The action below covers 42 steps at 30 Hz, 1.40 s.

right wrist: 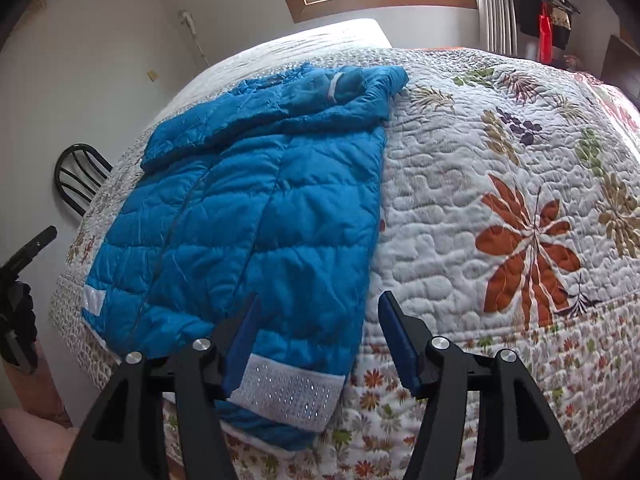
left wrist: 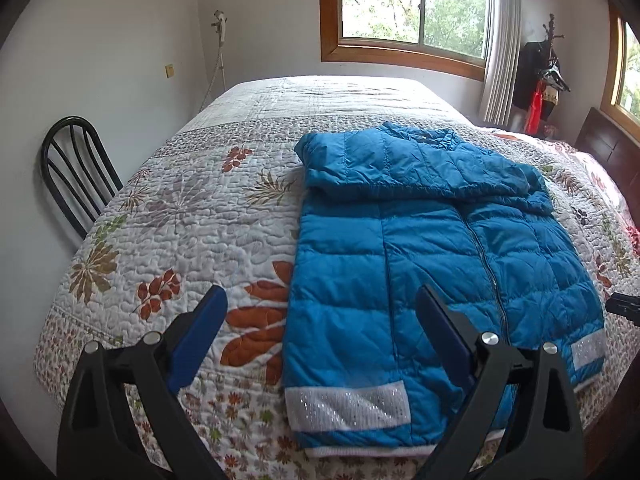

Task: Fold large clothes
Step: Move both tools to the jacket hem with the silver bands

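Blue puffer jacket lies zipped, front up, at the near edge of the bed, sleeves folded across its chest. Floral quilt covers the bed. Left tool and right tool both released, empty, above the hem. Black chair at the left wall, wood-framed window behind, coat rack in the corner.

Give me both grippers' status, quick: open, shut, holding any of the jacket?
Left gripper: open, holding nothing, above the blue jacket's hem.
Right gripper: open, holding nothing, above the hem's other corner.
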### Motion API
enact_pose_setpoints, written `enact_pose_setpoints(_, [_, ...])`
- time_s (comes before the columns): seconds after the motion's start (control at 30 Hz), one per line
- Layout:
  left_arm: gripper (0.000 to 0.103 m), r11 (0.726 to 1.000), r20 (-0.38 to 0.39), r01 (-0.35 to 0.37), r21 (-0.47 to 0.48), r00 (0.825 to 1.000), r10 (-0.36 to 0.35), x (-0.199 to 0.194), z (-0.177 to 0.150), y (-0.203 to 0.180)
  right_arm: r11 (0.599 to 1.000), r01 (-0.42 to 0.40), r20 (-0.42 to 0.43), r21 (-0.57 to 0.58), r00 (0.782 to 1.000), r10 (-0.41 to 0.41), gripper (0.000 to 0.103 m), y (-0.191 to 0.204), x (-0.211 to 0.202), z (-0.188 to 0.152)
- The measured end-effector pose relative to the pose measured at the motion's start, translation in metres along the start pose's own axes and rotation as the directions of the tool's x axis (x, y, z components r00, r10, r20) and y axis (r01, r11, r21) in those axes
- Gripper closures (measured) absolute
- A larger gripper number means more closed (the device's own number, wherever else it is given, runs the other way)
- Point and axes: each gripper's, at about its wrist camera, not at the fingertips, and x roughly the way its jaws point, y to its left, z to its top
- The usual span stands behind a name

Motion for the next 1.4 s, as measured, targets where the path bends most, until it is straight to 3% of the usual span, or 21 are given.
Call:
enact_pose_setpoints(0.2, [0.009,1.000,-0.035,0.000,0.010,0.999,0.001,-0.005,-0.027,-0.002,1.000,0.005,-0.018,0.028,1.000,-0.004,0.038,-0.007,-0.002,-0.022])
enact_pose_setpoints(0.47, [0.009,1.000,-0.138,0.007,0.015,0.990,-0.004,0.025,-0.060,0.003,0.998,-0.004,-0.040,0.055,0.999,0.006,0.031,-0.013,0.002,-0.041])
enact_pose_setpoints(0.63, [0.009,0.998,-0.222,0.049,-0.044,0.973,-0.058,0.049,-0.076,0.022,0.996,-0.034,-0.059,0.079,0.997,0.039,0.030,-0.014,0.010,-0.045])
enact_pose_setpoints(0.8, [0.009,0.979,-0.251,0.162,-0.125,0.949,-0.189,0.060,-0.084,0.035,0.994,-0.064,-0.072,0.094,0.995,0.071,0.028,-0.013,0.017,-0.046])
enact_pose_setpoints(1.07, [0.009,0.978,-0.248,0.134,-0.161,0.953,-0.171,0.063,-0.085,0.052,0.992,-0.112,-0.084,0.053,0.990,0.116,0.028,0.008,0.018,-0.055])
enact_pose_setpoints(1.23, [0.009,0.963,-0.272,0.180,-0.199,0.934,-0.231,0.076,-0.085,0.059,0.990,-0.132,-0.100,0.050,0.986,0.137,0.032,0.020,0.029,-0.056])
enact_pose_setpoints(1.3, [0.009,0.954,-0.273,0.212,-0.210,0.925,-0.266,0.077,-0.085,0.057,0.990,-0.127,-0.095,0.063,0.987,0.133,0.040,0.019,0.031,-0.056])
enact_pose_setpoints(1.4, [0.009,0.929,-0.273,0.300,-0.219,0.895,-0.353,0.074,-0.085,0.047,0.987,-0.139,-0.092,0.076,0.985,0.145,0.050,0.019,0.030,-0.055])
